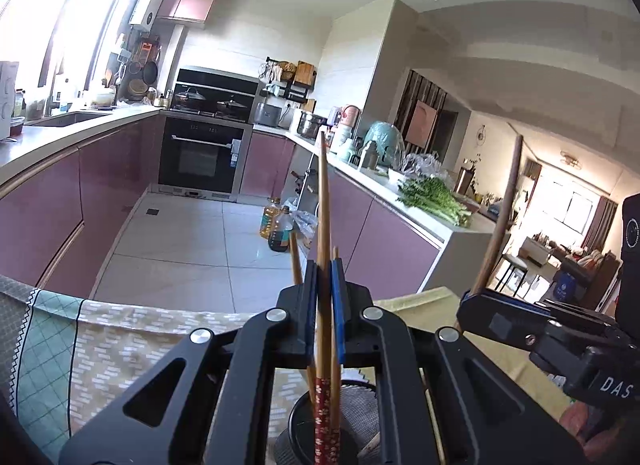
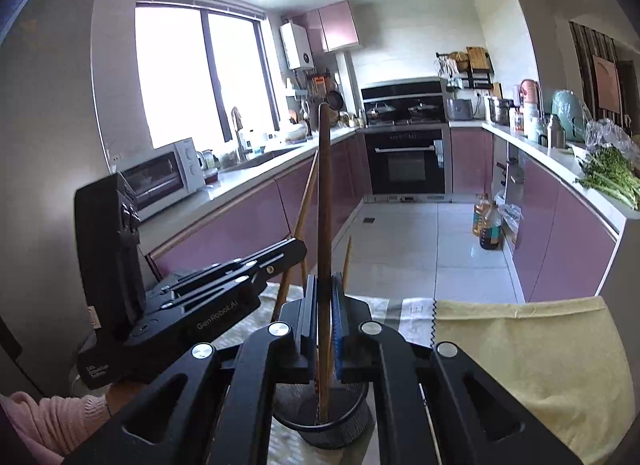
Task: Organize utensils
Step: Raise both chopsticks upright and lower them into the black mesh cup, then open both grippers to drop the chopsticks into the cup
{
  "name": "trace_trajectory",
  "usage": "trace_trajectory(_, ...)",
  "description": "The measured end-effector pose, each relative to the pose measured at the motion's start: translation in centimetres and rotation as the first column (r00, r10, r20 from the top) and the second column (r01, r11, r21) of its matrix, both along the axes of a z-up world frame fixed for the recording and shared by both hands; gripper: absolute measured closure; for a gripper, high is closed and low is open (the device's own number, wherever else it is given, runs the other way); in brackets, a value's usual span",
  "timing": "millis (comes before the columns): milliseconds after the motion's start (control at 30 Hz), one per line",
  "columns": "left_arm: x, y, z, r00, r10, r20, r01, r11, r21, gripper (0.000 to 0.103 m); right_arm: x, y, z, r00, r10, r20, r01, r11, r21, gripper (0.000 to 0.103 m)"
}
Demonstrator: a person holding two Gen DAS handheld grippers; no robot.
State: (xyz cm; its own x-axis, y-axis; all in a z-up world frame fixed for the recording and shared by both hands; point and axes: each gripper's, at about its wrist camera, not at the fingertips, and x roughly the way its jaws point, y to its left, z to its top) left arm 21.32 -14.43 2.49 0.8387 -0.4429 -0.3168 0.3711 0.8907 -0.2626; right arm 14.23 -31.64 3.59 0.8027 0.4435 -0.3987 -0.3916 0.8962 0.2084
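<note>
Two grippers, each clamped on a utensil above one mesh holder

Left gripper [image 1: 324, 305] — closed on a pale chopstick [image 1: 322, 201] standing upright, lower end in the black mesh holder [image 1: 360, 417] at 6 o'clock. Right gripper [image 2: 323, 321] — closed on a dark wooden stick [image 2: 325, 193], upright, foot in the same holder [image 2: 340, 421]. Yellow cloth [image 2: 520, 353] at 4 o'clock.

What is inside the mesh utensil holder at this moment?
The mesh holder holds chopsticks, gripped by the left gripper, and a dark wooden utensil handle, gripped by the right gripper. The utensil's working end is hidden.
</note>
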Motion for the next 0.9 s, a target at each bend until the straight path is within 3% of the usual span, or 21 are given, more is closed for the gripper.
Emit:
trace_trajectory(133, 0.1, 0.4, -1.0, 1.000, 0.012, -0.007, -0.011, 1.000, 0.014, 0.095, 0.7, 0.3, -1.5, 0.998, 0.011, -0.055, -0.012, 1.000, -0.016, 0.098)
trace_trajectory(433, 0.8, 1.7, -0.5, 0.999, 0.040, 0.006, -0.040, 0.997, -0.065, 0.095, 1.1, 0.4, -3.0, 0.996, 0.005, -0.093, -0.005, 1.000, 0.002, 0.097)
trace_trajectory(733, 0.2, 0.8, -2.2, 0.999, 0.028, -0.027, -0.027, 0.999, 0.026, 0.095, 1.2, 0.1, -4.0, 0.992, 0.007, -0.123, -0.006, 1.000, 0.007, 0.097)
trace_trajectory(900, -0.5, 1.5, -2.6, 0.993, -0.037, -0.111, 0.044, 0.998, 0.055, 0.095, 1.5, -0.4, -4.0, 0.990, 0.003, -0.143, -0.001, 1.000, 0.012, 0.097)
